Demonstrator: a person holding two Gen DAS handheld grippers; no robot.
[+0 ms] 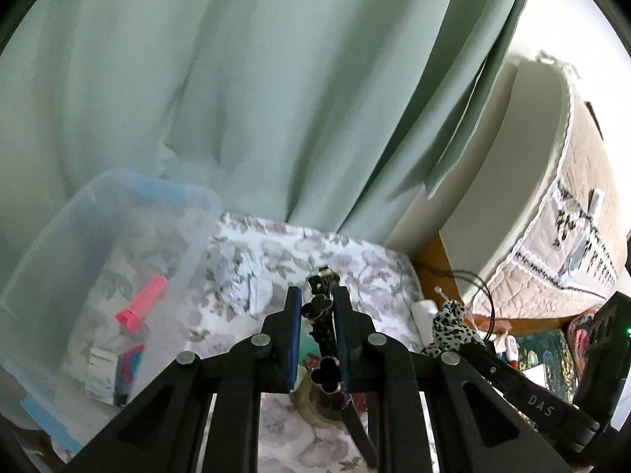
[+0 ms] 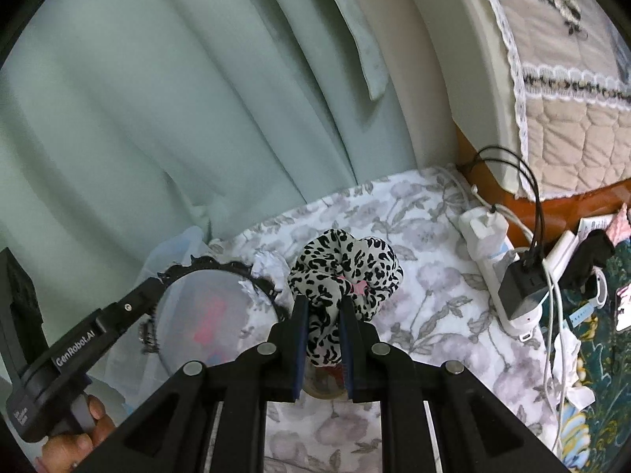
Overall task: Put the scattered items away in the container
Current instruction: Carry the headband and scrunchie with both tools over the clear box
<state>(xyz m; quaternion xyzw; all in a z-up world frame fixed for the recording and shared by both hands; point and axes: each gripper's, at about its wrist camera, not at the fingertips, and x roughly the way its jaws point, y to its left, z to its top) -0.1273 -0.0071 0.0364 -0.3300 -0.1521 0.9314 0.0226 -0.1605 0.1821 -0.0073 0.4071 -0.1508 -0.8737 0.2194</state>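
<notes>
My left gripper [image 1: 317,295] is shut on a black headband [image 1: 327,370] with clover ornaments, held up between the blue pads. In the right wrist view its toothed hoop [image 2: 221,266] hangs over the clear plastic container [image 1: 118,197], which holds a pink item [image 1: 144,303] and a few small things. A leopard-print scrunchie [image 2: 347,260] is pinched in my right gripper [image 2: 324,301], which is shut on it above the floral cloth. That scrunchie [image 1: 449,319] also shows at the right of the left wrist view.
A tape roll [image 2: 323,390] lies on the floral cloth [image 2: 434,295] beneath the grippers, with crumpled paper [image 1: 240,280] beside the container. A power strip with chargers and cables [image 2: 508,276] runs along the right edge. Green curtain [image 2: 157,98] hangs behind; a hand [image 2: 79,441] grips the left handle.
</notes>
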